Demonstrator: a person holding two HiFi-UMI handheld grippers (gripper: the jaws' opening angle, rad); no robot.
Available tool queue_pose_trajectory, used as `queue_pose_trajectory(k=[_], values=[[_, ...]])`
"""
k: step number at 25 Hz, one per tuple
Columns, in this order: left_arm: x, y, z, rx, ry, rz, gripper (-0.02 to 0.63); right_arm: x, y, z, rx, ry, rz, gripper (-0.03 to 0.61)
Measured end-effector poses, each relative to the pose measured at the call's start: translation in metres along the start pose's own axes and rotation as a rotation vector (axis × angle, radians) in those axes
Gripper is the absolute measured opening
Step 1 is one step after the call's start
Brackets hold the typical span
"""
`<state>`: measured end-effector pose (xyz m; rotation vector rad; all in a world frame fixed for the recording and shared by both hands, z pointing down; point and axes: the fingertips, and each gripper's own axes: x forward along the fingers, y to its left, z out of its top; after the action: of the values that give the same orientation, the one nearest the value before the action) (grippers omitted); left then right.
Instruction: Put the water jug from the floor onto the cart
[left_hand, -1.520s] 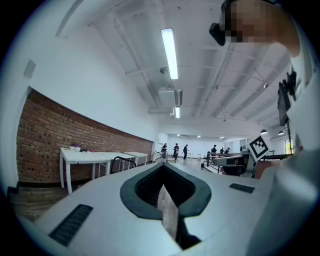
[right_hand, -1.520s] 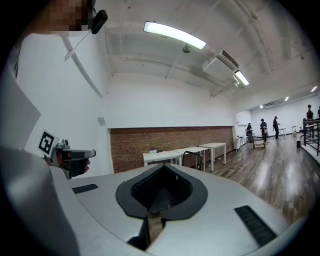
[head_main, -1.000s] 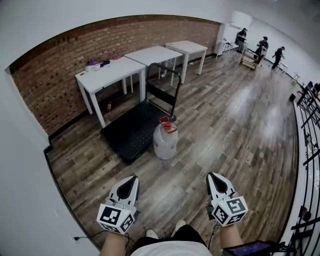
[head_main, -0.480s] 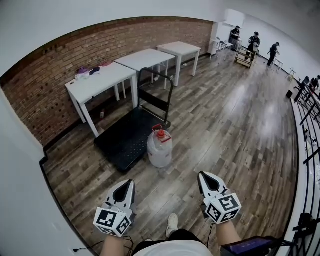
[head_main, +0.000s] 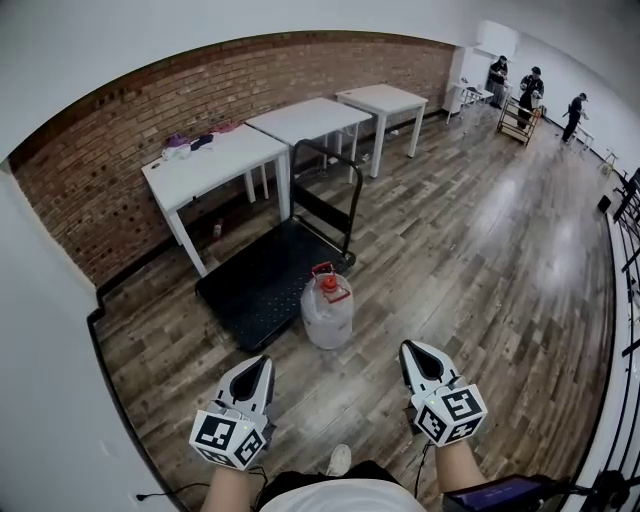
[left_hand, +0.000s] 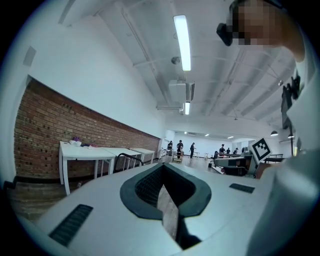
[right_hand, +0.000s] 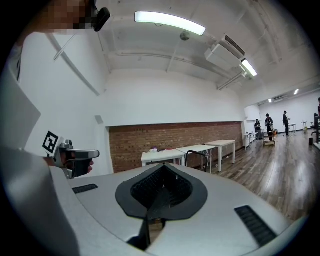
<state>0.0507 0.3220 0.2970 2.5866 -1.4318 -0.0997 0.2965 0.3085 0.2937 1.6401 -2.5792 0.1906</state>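
The water jug (head_main: 328, 312), clear with a red cap and red handle, stands upright on the wood floor, against the near corner of the black flat cart (head_main: 262, 280). The cart's black handle bar (head_main: 326, 192) rises at its far end. My left gripper (head_main: 264, 360) and right gripper (head_main: 412, 347) are both held level, short of the jug on either side, not touching it. Both are shut with nothing between the jaws. The jug is hidden below the jaws in the left gripper view, where the left gripper (left_hand: 162, 166) points level, and in the right gripper view of the right gripper (right_hand: 162, 166).
Three white tables (head_main: 215, 160) stand in a row along the brick wall (head_main: 120, 190), just behind the cart; the nearest holds small items. A small bottle (head_main: 217, 230) stands under it. Several people and a trolley (head_main: 520, 112) are far off at the room's end.
Both grippers have come forward, closer to the jug, which now sits lower in the head view. Both stay shut. The jug and cart have not moved.
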Motion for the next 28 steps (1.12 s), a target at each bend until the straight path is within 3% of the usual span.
queue_pose_trajectory(k=[6,16,28], values=[[0.037,0.003,0.002,-0.001,0.006,0.019,-0.002,0.025,-0.032,-0.003,0.016,0.010,0.030,0.002],[0.079,0.026,0.000,-0.015,0.007,0.028,-0.002,0.074,-0.042,-0.008,0.013,0.031,0.093,0.002],[0.163,0.109,0.013,-0.016,0.010,-0.022,-0.002,0.179,-0.053,-0.001,0.011,0.056,0.067,0.002]])
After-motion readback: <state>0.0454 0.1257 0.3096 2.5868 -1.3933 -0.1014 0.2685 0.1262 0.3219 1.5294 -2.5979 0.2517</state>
